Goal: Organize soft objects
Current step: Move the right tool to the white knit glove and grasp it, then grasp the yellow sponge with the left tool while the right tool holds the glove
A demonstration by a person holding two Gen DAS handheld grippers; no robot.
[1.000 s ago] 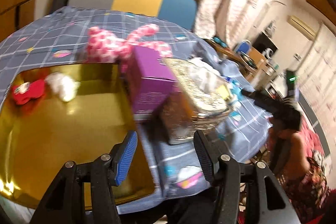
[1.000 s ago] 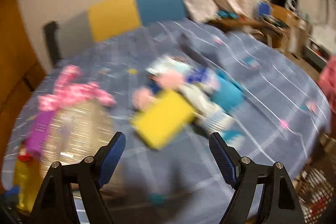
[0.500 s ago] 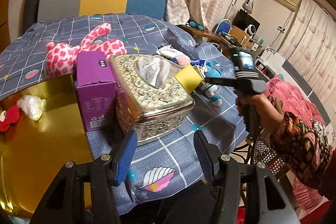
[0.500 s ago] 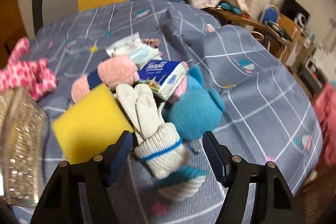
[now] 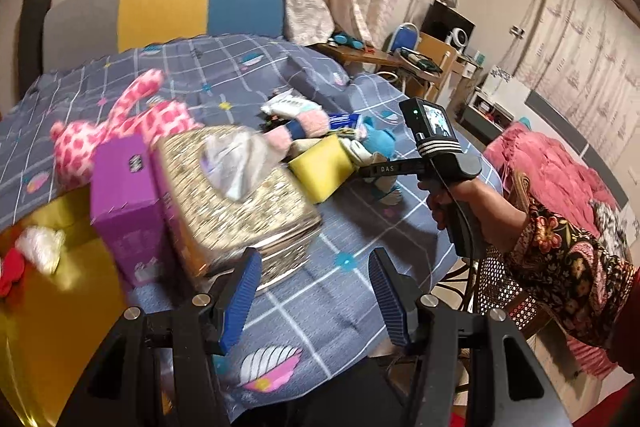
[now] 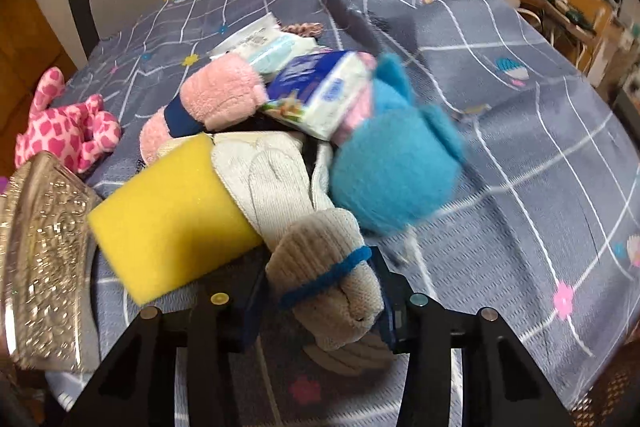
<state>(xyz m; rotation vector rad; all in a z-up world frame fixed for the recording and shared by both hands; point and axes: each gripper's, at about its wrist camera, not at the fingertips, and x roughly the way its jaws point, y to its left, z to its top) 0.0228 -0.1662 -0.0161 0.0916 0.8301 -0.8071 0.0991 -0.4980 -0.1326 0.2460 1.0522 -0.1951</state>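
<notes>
Between your right gripper's (image 6: 320,301) blue-padded fingers (image 6: 386,297) sits the ribbed cuff of a cream knitted glove with a blue band (image 6: 324,267); the jaws are closing and the pads already press against the knit on both sides. That glove lies at the near end of a heap of soft things on the grey-blue checked tablecloth (image 6: 520,131). Touching its left side is a yellow foam sponge block (image 6: 168,215), and against its upper right rests a fuzzy turquoise plush toy (image 6: 392,179). Behind those you have a pink fluffy sock with a navy band (image 6: 216,103), a blue and white pack of tissues (image 6: 320,91) leaning on the toy, and a white plastic wipes packet (image 6: 260,43) further back. Off to the left are a pink spotted plush animal (image 6: 68,131) and the corner of a gold embossed tissue box (image 6: 44,259).

Your left gripper (image 5: 316,301) hangs over the near edge of the table with its blue fingers (image 5: 242,297) moderately apart and nothing between them. Ahead of it stands the gold tissue box, with a purple cardboard carton (image 5: 128,203) touching its left side and a shiny gold tray (image 5: 64,307) beyond that, holding a small red and white soft item (image 5: 32,251). From this side you see your right hand (image 5: 460,203) on the handle, gripper tip buried in the heap beside the sponge
</notes>
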